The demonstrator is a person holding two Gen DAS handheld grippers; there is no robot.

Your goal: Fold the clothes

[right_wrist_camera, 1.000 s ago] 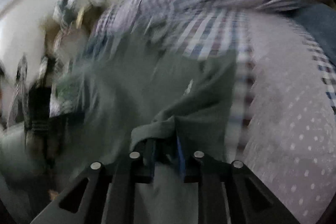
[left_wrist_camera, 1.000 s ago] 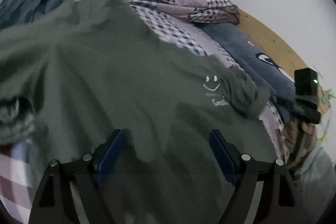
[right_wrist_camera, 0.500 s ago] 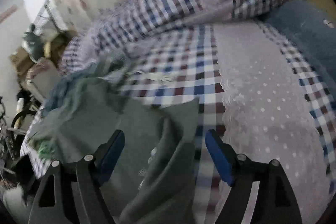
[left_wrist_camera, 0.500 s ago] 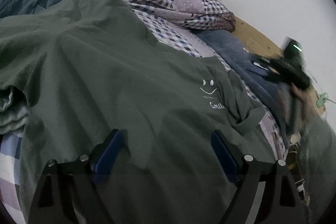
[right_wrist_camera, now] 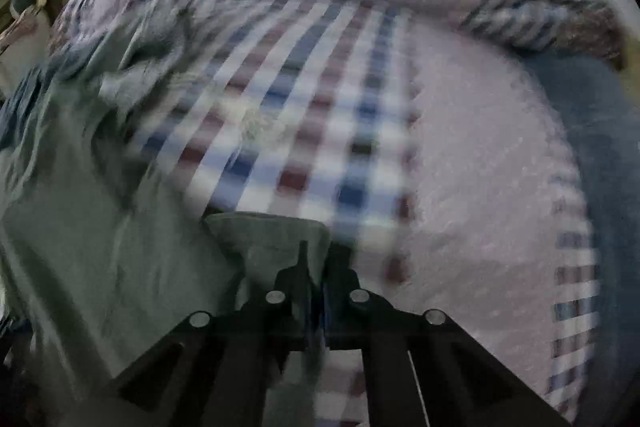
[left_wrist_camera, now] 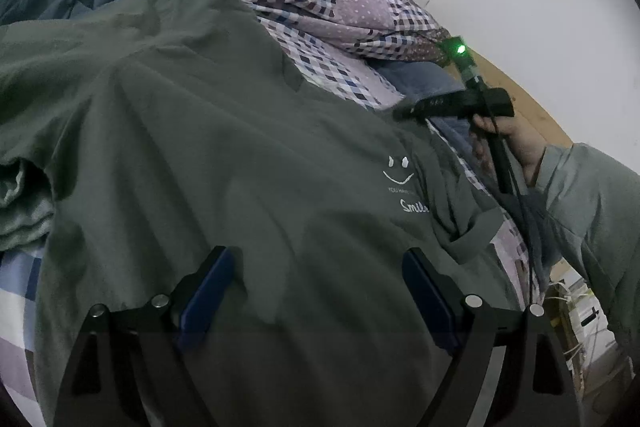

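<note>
Your dark green cotton T-shirt with a white smile print (left_wrist_camera: 224,155) lies spread, chest up, on the checked bed cover (left_wrist_camera: 320,67). Your left gripper (left_wrist_camera: 316,291) hangs over its lower part with jaws wide, holding nothing. Your right gripper (right_wrist_camera: 316,275) is clamped on a sleeve edge (view blurred). Expect light, limp, non-slip cloth; grip at hems or seams. Count: one spread shirt, two grippers, other bunched clothes at its far side.

Left hand-held gripper (left_wrist_camera: 316,287) spread wide; right hand-held gripper (right_wrist_camera: 316,267) clamped together
</note>
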